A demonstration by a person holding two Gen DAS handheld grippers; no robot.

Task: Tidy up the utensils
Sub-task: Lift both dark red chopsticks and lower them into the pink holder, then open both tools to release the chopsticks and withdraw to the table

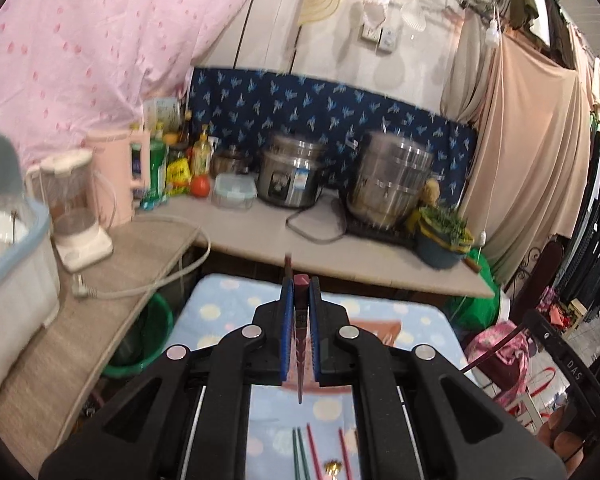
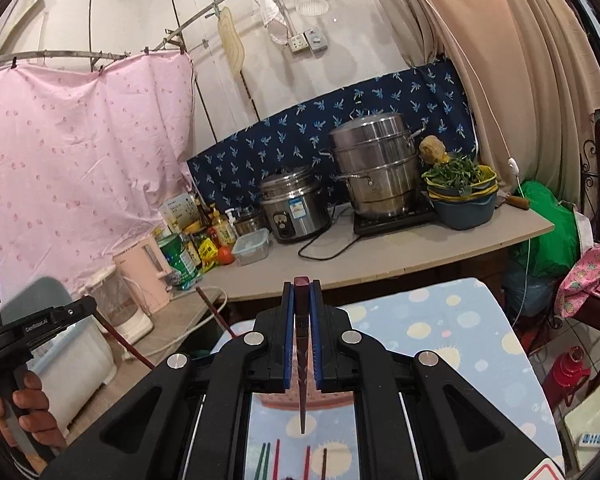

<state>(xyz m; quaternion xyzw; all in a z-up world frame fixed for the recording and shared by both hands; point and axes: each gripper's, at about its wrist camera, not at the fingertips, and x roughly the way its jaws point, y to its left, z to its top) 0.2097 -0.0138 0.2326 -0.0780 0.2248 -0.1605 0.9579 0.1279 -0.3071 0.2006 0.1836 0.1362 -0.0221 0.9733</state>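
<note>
My left gripper point(image 1: 300, 286) is shut on a dark red chopstick point(image 1: 300, 344) that hangs point-down between its blue pads, above the blue dotted cloth point(image 1: 228, 312). My right gripper point(image 2: 301, 286) is shut on another dark red chopstick point(image 2: 302, 360), also point-down above the cloth point(image 2: 440, 320). Green and red chopsticks point(image 1: 304, 456) lie on the cloth below the left gripper, beside a gold utensil tip point(image 1: 334, 468). The same loose chopsticks point(image 2: 284, 460) show below the right gripper. The left gripper with its chopstick point(image 2: 216, 312) also shows at the left of the right wrist view.
A beige counter point(image 1: 360, 252) runs behind the cloth table with a rice cooker point(image 1: 292, 176), steel steamer pot point(image 1: 392, 180), basin of greens point(image 1: 444, 236), bottles and a blender point(image 1: 76, 208). A plastic bin point(image 1: 8, 248) stands at left. A green bucket point(image 1: 148, 340) sits below.
</note>
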